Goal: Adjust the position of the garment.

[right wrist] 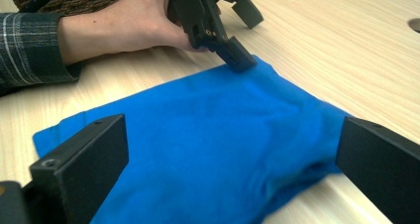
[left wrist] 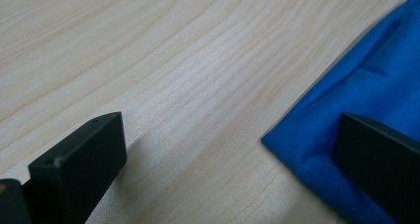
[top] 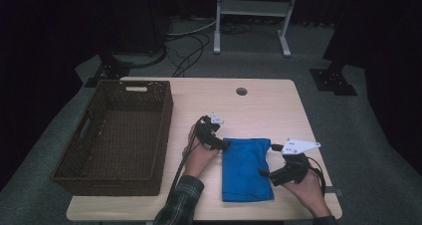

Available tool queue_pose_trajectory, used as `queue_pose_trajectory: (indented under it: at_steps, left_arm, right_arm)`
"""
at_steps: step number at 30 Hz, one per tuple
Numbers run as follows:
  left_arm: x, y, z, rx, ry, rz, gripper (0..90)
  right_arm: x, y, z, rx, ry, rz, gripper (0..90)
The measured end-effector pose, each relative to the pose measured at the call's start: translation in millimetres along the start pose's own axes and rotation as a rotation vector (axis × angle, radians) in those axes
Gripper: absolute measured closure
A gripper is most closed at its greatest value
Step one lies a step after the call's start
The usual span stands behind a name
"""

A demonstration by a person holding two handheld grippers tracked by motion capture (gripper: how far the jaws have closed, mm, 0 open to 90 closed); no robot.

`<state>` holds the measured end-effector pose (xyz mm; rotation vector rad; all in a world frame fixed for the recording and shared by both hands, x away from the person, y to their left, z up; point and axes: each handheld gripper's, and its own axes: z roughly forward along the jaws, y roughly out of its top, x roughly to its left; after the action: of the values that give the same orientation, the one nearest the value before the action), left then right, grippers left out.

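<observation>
- Folded blue cloth [top: 246,169] flat on the near right part of the counter [top: 259,110], long axis running from the person's edge toward the far edge, near end close to the counter's front rim.
- Left gripper [top: 222,144] at the cloth's far left corner, jaws wide apart and holding nothing; in the left gripper view one jaw resting on the blue corner [left wrist: 346,130], the other over bare wood.
- Right gripper [top: 268,160] along the cloth's right edge, jaws spread wide, nothing clamped; in the right gripper view the blue fabric [right wrist: 208,149] lying between and beyond both jaws, edge bunched by the right-hand jaw.
- Both hands about equally near, one on each long side; probably a corner pinch on the left and an edge pinch on the right for a further fold or a lift.
- Pale wood-grain counter, smooth, with a round cable hole [top: 242,91] near the far edge.
- Brown woven basket [top: 119,135] on the left half, well apart from the cloth, seemingly with nothing inside.
- Dim room beyond: grey carpet, cables, a white frame [top: 251,16] on the floor.
</observation>
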<state>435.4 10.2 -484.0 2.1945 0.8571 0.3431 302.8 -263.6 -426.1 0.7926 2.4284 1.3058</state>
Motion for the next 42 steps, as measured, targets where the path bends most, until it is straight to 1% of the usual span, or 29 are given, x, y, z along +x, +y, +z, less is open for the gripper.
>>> queue_pose_trajectory:
  at_steps: [4,9,11,14,18,23,26,30,32,35,36,38,40,42]
  left_arm:
    - [0.0,0.0,0.1,-0.001,0.000,0.000,0.1]
    - [0.0,0.0,0.1,-0.001,0.000,0.000,0.1]
    - [0.0,0.0,-0.1,0.001,0.000,0.000,0.1]
    - [0.2,0.0,-0.1,0.001,0.000,0.000,0.1]
    - [0.4,0.0,-0.1,0.001,0.000,-0.001,0.1]
    - [1.0,0.2,0.0,0.001,0.001,-0.004,0.1]
    - [2.4,0.6,0.2,0.001,0.003,-0.004,0.1]
    - [6.4,0.5,-0.5,0.001,0.003,-0.012,0.1]
    - [8.5,-0.3,-2.1,-0.014,-0.012,-0.023,0.0]
    - [10.5,-2.2,-7.1,-0.059,-0.032,-0.033,0.0]
    - [10.9,-3.0,-8.7,-0.064,-0.028,-0.032,0.1]
    - [12.0,-4.8,-12.1,-0.073,-0.034,-0.040,0.0]
    - [12.7,-7.4,-16.2,-0.094,-0.031,-0.044,0.1]
    - [13.8,-9.9,-19.7,-0.108,-0.038,-0.052,0.1]
  right_arm:
    - [-1.5,4.9,14.0,0.008,0.016,-0.019,0.0]
    - [-10.1,5.3,32.1,0.025,0.022,-0.028,0.0]
    - [-14.3,3.0,40.5,0.042,0.023,-0.036,0.0]
    - [-20.4,-4.6,54.0,0.083,0.020,-0.046,0.0]
    - [-25.8,-14.3,65.2,0.120,0.025,-0.046,0.0]
    - [-26.8,-18.9,70.7,0.143,0.021,-0.058,0.0]
    - [-24.4,-19.4,73.8,0.154,0.004,-0.074,0.0]
    - [-23.8,-18.1,77.2,0.154,-0.005,-0.075,0.0]
    - [-23.8,-17.1,79.0,0.153,-0.007,-0.078,0.0]
    - [-23.9,-15.6,81.2,0.155,-0.006,-0.075,0.0]
    - [-24.4,-15.1,82.1,0.154,-0.007,-0.078,0.0]
    - [-24.5,-13.8,83.9,0.155,-0.008,-0.075,0.0]
    - [-24.8,-12.7,85.4,0.156,-0.011,-0.072,0.0]
    - [-25.6,-11.8,86.6,0.157,-0.013,-0.075,0.0]
